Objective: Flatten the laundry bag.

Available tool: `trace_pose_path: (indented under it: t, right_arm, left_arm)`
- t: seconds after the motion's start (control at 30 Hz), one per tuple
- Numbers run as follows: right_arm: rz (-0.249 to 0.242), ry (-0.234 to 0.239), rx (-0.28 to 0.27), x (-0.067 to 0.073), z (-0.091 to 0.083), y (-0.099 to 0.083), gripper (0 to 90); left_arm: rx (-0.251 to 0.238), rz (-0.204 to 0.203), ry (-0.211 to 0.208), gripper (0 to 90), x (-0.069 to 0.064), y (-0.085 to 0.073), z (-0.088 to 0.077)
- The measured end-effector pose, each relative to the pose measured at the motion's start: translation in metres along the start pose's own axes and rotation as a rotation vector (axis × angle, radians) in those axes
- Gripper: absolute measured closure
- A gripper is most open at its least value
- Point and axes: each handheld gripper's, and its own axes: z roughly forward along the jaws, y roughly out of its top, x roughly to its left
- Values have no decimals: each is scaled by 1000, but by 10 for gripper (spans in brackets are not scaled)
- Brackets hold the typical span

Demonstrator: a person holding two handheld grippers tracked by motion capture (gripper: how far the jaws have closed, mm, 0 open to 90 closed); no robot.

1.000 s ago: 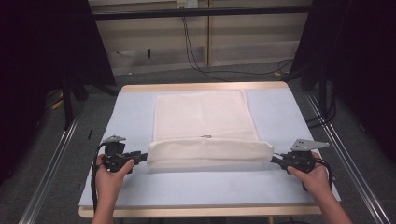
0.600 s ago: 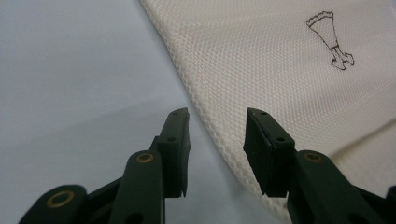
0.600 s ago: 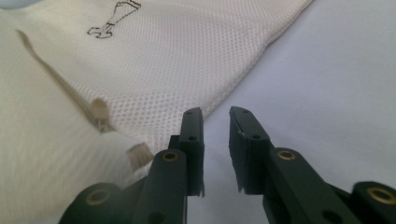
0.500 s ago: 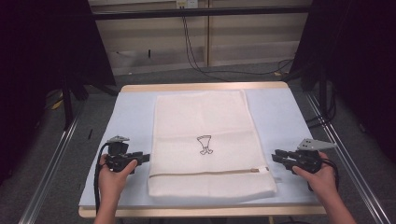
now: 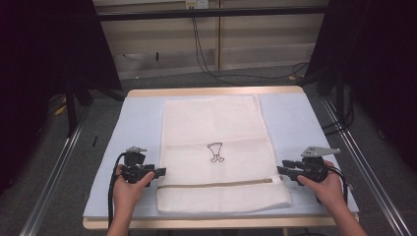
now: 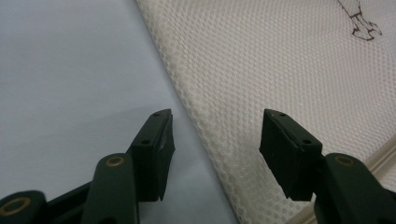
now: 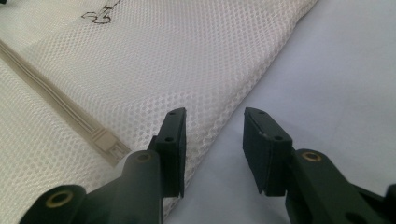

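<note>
White mesh bag (image 5: 216, 152) flat between both grippers' parted jaws.

A white mesh bag (image 5: 216, 152) lies flat on the pale-blue table (image 5: 140, 118).

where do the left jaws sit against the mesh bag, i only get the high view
Observer: In the left gripper view the left gripper straddles the side edge of the mesh bag. One jaw is over the bare blue table cover, the other over mesh.
Operator: pinching it?
Observer: No. The jaws have just been opening, and the pads stand clear of the fabric.
Operator: and the right side
Observer: The right gripper also straddles its edge with its jaws apart, having just been opening. The end of the zip lies just beside one jaw.
Operator: bag flat?
Observer: Close up, its edge looks slightly puffed rather than pressed flat.
</note>
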Motion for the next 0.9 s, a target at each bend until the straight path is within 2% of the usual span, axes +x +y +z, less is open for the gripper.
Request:
trace_pose_path:
  t: [0.03, 0.07, 0.13, 0.23, 0.27, 0.33, 0.4, 0.43, 0.5, 0.57, 0.6, 0.77, 0.83, 0.9]
  right_arm:
    - [4, 1, 3, 0, 1, 0, 602]
    - [7, 0, 5, 0, 1, 0, 602]
    - [25, 1, 14, 1, 3, 1, 599]
    - [42, -1, 24, 3, 7, 3, 608]
    - [47, -5, 27, 3, 8, 4, 630]
    - [62, -3, 22, 4, 11, 4, 665]
    - [68, -9, 29, 6, 12, 5, 754]
    - [66, 3, 36, 7, 12, 5, 776]
    - [44, -14, 40, 10, 13, 6, 838]
    - [36, -22, 38, 14, 12, 8, 862]
    - [35, -27, 36, 15, 11, 9, 870]
    - [31, -21, 33, 20, 10, 8, 879]
    - [28, -20, 30, 22, 9, 7, 879]
    - [27, -17, 32, 25, 7, 6, 878]
  left_arm:
    - [-2, -8, -5, 486, -1, 0, 1]
    - [4, 1, 2, 511, -1, 0, 0]
    - [-2, 4, 29, 559, -4, -1, 1]
    - [23, 18, 13, 669, -3, -1, 1]
    - [19, 15, 17, 698, -4, -1, 1]
    - [31, 10, -8, 756, -2, 0, 1]
    - [29, 4, -15, 798, -2, 0, 2]
    - [29, 1, -18, 834, -2, 1, 1]
    - [27, 4, -17, 852, -1, 1, 1]
    - [20, -5, -17, 864, -2, 2, 2]
    - [28, 7, -10, 868, -1, 3, 2]
    - [15, 3, 2, 877, 2, 5, 1]
    - [13, -19, 0, 879, 2, 6, 1]
    - [22, -7, 4, 879, 3, 7, 0]
